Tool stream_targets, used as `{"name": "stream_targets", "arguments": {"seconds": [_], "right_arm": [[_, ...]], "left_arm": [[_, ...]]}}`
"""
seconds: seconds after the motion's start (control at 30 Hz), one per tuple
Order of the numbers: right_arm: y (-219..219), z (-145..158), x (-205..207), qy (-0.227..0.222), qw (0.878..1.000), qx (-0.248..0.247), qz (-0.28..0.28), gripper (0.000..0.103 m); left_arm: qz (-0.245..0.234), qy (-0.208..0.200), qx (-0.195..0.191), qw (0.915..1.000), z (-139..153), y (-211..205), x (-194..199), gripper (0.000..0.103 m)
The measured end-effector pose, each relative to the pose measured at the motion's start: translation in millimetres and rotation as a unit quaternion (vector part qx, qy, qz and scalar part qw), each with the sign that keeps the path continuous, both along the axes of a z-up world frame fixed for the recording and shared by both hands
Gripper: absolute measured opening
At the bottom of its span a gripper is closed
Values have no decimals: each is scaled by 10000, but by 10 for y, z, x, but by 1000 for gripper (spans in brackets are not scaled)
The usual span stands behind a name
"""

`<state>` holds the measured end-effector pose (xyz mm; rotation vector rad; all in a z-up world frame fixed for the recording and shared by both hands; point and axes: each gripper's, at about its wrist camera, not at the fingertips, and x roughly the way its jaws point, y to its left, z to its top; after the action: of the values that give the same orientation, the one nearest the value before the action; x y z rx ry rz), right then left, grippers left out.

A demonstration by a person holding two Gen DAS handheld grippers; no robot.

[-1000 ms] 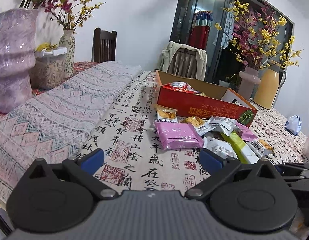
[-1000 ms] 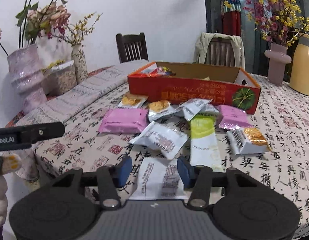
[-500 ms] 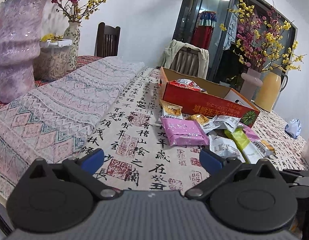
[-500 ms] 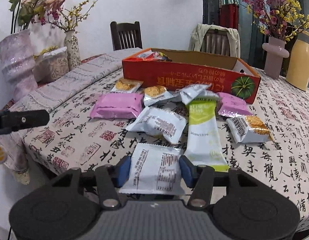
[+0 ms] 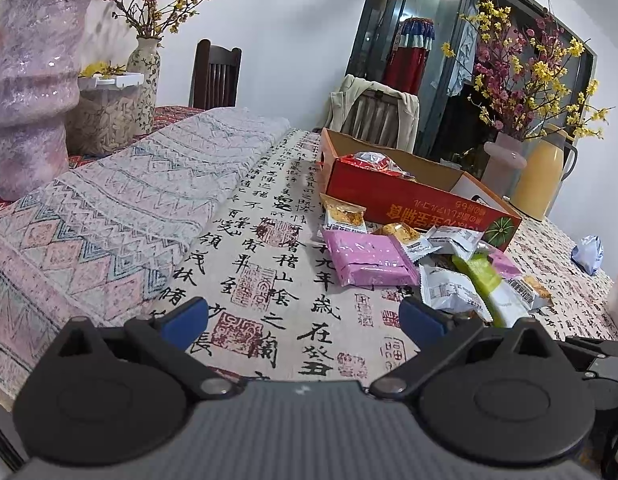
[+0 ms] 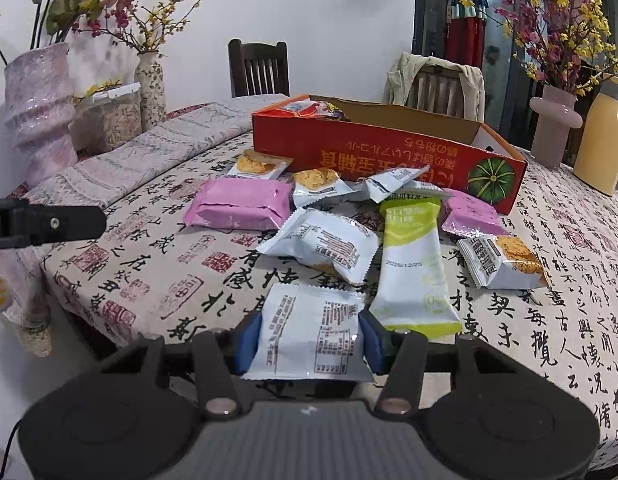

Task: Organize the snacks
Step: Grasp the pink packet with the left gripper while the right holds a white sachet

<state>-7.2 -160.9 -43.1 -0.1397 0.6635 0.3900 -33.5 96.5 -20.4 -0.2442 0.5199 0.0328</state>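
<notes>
Gripping the white packet (image 6: 309,332) by its two long sides, your right tongs (image 6: 309,338) had just been closing, with the packet between the blue pads, and from the pictures they looked to be pressing on it at a narrow spread. Your left tongs (image 5: 305,320) stood wide with nothing between them, over bare cloth on the desk (image 5: 269,216).

That packet sat at the near edge of the desk, just in front of the green packet (image 6: 413,264) and another white packet (image 6: 325,246). It looked light, puffed and soft, with a slick film skin, so a hard squeeze would likely have crushed what was inside, and a weak one could have let it slide. Taking it across the fat middle, clear of the crimped ends, seemed the safest hold.

Beyond it, the pink packet (image 6: 239,204) and several small packets lay crowded against the front wall of the red box (image 6: 389,160), which was open on top with a few snacks already at its left end. You would probably have needed to lift clear of that pile and over the box wall. Open room lay to the left, toward the folded cloth (image 5: 129,200); the desk edge dropped away close under your right tongs.
</notes>
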Motion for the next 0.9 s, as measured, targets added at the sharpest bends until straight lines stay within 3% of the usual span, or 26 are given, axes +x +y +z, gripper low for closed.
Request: {"name": "stream_targets", "arguments": {"seconds": [0.6,0.9], "right_arm": [[-167,188,-54,-402,9986,337,75,48],[-446,284,93,-680,9958,577,-210,48]], "left_arm": [[-2,120,57,9999,-3,-79,157,103],[-137,226,127,9996,45,-304,437,103]]}}
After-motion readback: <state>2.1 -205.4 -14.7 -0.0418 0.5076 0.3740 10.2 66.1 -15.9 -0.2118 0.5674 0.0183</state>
